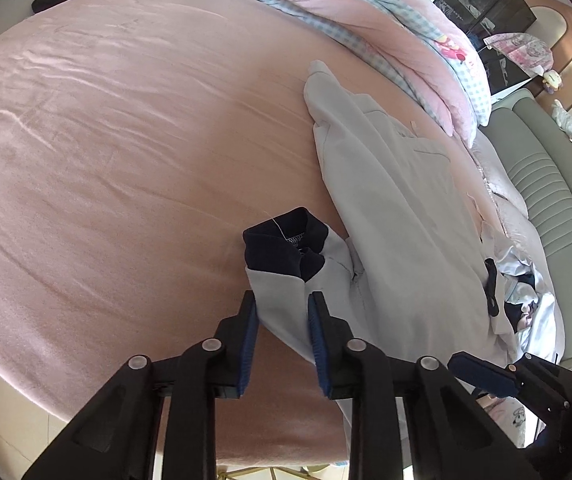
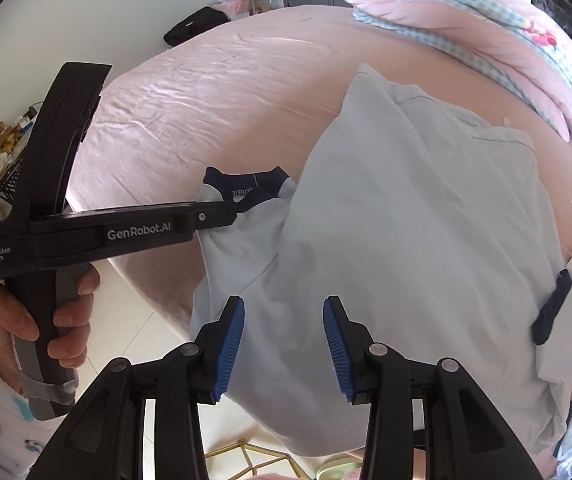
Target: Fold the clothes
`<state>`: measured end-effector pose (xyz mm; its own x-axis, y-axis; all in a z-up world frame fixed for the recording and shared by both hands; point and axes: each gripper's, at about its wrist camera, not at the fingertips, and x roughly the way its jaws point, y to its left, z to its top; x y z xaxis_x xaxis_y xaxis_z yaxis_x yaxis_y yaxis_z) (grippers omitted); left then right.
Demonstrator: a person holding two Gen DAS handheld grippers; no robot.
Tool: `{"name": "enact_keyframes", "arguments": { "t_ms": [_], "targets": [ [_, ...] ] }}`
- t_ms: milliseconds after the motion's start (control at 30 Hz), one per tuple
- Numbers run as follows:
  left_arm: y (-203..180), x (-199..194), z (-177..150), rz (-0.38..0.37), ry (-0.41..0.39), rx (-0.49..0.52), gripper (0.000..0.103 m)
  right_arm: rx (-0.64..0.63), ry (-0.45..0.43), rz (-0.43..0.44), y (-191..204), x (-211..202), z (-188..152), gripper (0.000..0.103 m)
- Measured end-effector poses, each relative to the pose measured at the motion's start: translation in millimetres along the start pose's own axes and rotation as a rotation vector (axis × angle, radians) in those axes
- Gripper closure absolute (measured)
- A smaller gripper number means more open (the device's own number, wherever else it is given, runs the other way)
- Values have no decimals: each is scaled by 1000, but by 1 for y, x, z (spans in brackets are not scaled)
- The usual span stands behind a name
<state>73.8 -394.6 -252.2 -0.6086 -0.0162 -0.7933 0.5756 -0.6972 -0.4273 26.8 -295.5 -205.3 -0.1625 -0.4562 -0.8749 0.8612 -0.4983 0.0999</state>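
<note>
- The left gripper (image 1: 282, 320), black with blue ribbed pads, is clamped on the pale grey-blue sleeve (image 1: 282, 292) of the garment; the cloth fills the gap between the pads, just short of the navy ribbed cuff (image 1: 282, 244). In the right wrist view a hand (image 2: 52, 320) holds this tool by its grey handle, reaching in from the left.
- The grip near the cuff looks chosen to let the sleeve be drawn out straight or carried across the body as a fold.
- The sleeve runs from the pads away toward the middle of the pink bed sheet (image 1: 106, 140), cuff end farthest from the tool.
- The light grey-blue long-sleeved top (image 2: 406, 220) lies on the right part of the bed, near its edge, rumpled and partly doubled over itself. Its long axis runs from the near edge of the bed up toward the pink and checked quilt (image 2: 486, 24), one pointed corner leading that way.
- The right gripper (image 2: 284, 344) hangs over the near part of the top with its pads spread apart, and nothing is pinched between them; it appears poised to take hold of the hem or body.
- More crumpled clothing (image 1: 526, 300) lies heaped at the far right.
</note>
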Motion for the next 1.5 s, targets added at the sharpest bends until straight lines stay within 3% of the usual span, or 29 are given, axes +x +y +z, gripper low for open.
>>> {"name": "enact_keyframes", "arguments": {
  "t_ms": [167,300,467,633,800,900,1067,1267,1300,1400,1500],
  "targets": [
    [3,-3,-3,-11,-30,-14,94,77,35,130,-7,14,10,63],
    [2,-13,-5,-34,-75,-6,95,216,79,286,-24,22,22,63],
    [-3,-19,-6,-50,-95,0,96,332,104,344,-39,25,42,61],
    [-12,-28,-5,-102,-123,-7,96,430,77,509,-46,22,58,61],
    [-28,-36,-5,-142,-150,21,96,426,97,484,-39,21,70,59],
    [-40,-35,-7,-149,-152,46,96,462,115,485,-41,23,67,44],
    [-52,-29,-11,-197,-137,46,96,571,144,497,-53,33,61,44],
    [-66,-22,-14,-188,-115,66,96,706,181,484,-70,53,52,44],
    [-67,-22,-14,-184,-112,70,96,721,189,474,-72,56,50,47],
    [-70,-20,-15,-169,-99,79,96,726,217,443,-75,63,46,73],
    [-75,-17,-18,-143,-81,98,96,725,211,414,-76,63,41,80]
  ]
}}
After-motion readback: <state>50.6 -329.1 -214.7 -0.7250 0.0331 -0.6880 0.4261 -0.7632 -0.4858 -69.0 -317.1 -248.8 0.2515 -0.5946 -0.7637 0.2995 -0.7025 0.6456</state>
